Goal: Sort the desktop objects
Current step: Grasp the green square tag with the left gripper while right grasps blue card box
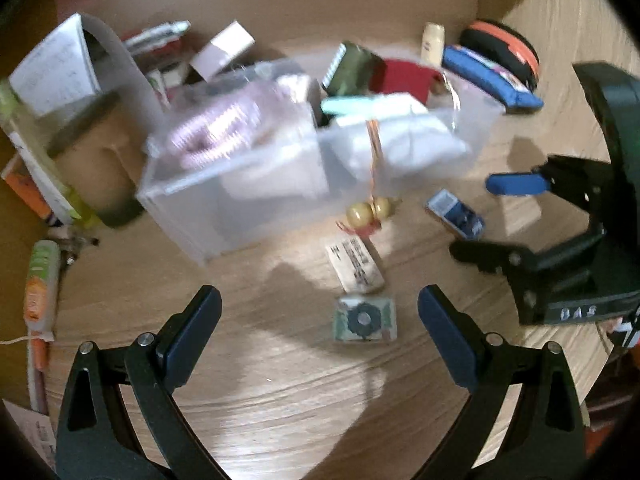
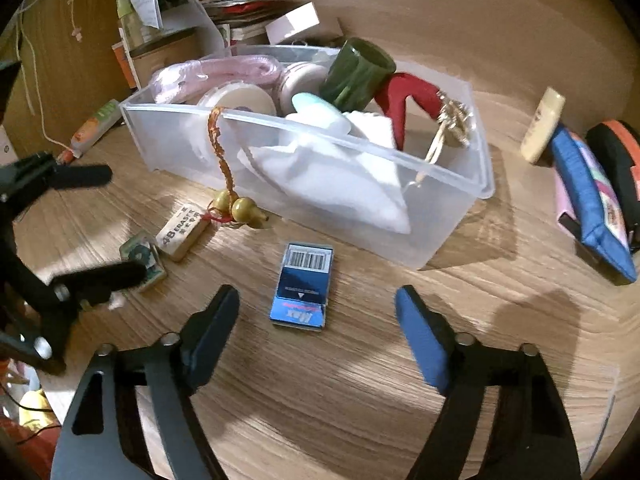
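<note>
Right wrist view: your wood-grain desk (image 2: pixel 340 392) carries a clear bin (image 2: pixel 448 216); the blue staple box (image 2: pixel 303 290) lies between your released right tool (image 2: pixel 318 304).

Beside the bin (image 2: pixel 448 216), on the desk (image 2: pixel 320 380): one staple box (image 2: pixel 303 290), one eraser (image 2: pixel 182 233), one small tin (image 2: pixel 145 261), one gourd charm (image 2: pixel 240 208). Right of bin: two pouches (image 2: pixel 592 200), one tube (image 2: pixel 543 130).

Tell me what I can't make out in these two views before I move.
- Left wrist view: motion blur smears the clear bin contents and the eraser print.
- Right wrist view: left gripper covers part of the small green-patterned box.
- Bin bottom: hidden under white cloth.
</note>
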{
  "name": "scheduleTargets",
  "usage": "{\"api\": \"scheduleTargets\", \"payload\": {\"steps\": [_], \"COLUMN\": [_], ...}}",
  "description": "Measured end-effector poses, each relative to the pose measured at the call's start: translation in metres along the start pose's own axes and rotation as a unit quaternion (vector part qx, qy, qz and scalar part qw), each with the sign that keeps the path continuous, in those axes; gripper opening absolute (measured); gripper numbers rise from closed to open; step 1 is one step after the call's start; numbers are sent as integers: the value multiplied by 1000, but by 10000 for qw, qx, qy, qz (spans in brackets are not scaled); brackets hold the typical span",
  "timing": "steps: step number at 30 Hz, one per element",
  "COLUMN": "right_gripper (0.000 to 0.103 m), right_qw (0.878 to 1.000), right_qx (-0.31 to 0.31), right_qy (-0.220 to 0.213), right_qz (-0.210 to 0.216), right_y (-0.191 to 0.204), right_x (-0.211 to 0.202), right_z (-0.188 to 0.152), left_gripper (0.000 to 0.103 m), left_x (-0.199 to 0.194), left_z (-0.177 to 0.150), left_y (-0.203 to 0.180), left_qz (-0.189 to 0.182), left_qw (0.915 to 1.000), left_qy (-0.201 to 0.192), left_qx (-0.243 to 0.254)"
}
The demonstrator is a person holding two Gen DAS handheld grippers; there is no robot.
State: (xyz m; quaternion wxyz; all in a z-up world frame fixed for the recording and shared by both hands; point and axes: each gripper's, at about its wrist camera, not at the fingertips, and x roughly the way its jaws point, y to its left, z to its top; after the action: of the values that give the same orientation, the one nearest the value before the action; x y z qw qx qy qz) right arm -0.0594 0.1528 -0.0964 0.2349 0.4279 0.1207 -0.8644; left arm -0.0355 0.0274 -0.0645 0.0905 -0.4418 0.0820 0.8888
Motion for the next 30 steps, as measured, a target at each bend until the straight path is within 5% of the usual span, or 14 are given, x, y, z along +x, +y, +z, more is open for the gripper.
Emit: {"api": "scheduleTargets", "payload": {"steps": [10, 16, 21, 25, 27, 30], "right_gripper": [56, 53, 25, 25, 25, 25], "right_qw": [9999, 9998, 9990, 9986, 9986, 9984], "right_qx": [2, -152, -390, -461, -406, -328], "right_qy": [48, 22, -48, -37, -4, -26], "right_qz": [116, 86, 221, 272, 341, 464], "right_y": [3, 9, 17, 20, 19, 18], "right_x": [2, 4, 5, 5, 4, 0], "right_z": [1, 5, 6, 5, 4, 3], "left_gripper": [98, 80, 72, 56, 36, 33], "left_x": [14, 10, 6, 2, 0, -2], "left_z": [-7, -9, -11, -14, -16, -18], "left_y": [-1, 1, -1, 1, 1, 2], "left_qz": [-312, -380, -391, -390, -377, -392], "left_qw": [9990, 9987, 9989, 9991, 9992, 9991], "left_qy": [323, 314, 268, 190, 152, 153], "left_qx": [26, -85, -50, -40, -23, -20]}}
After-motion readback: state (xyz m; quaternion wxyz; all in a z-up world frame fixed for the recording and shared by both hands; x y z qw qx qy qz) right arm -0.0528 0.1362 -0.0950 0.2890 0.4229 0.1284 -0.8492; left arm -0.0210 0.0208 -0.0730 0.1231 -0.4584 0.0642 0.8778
